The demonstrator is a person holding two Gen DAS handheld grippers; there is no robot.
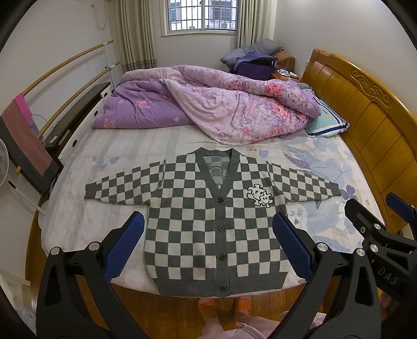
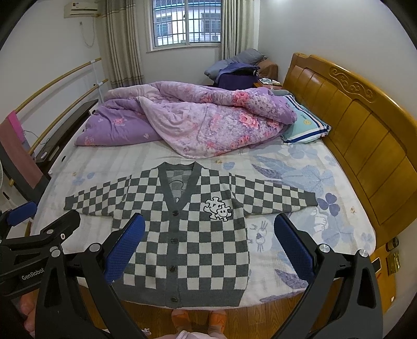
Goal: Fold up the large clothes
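Folding looks unstarted: the checked cardigan (image 1: pixel 216 221) lies flat, buttoned and sleeves outspread at the near edge of the bed (image 1: pixel 78 221), while left gripper (image 1: pixel 208 247) and right gripper (image 2: pixel 208 247) hover before it, fingers spread, apparently empty.

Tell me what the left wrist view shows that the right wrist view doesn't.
Only the left wrist view shows the right hand-held gripper from outside, at its right edge. Only the right wrist view shows the air conditioner on the wall and the left hand-held gripper at its left edge. Both show the checkered cardigan spread flat and buttoned on the bed, the purple quilt, and open jaws holding nothing.
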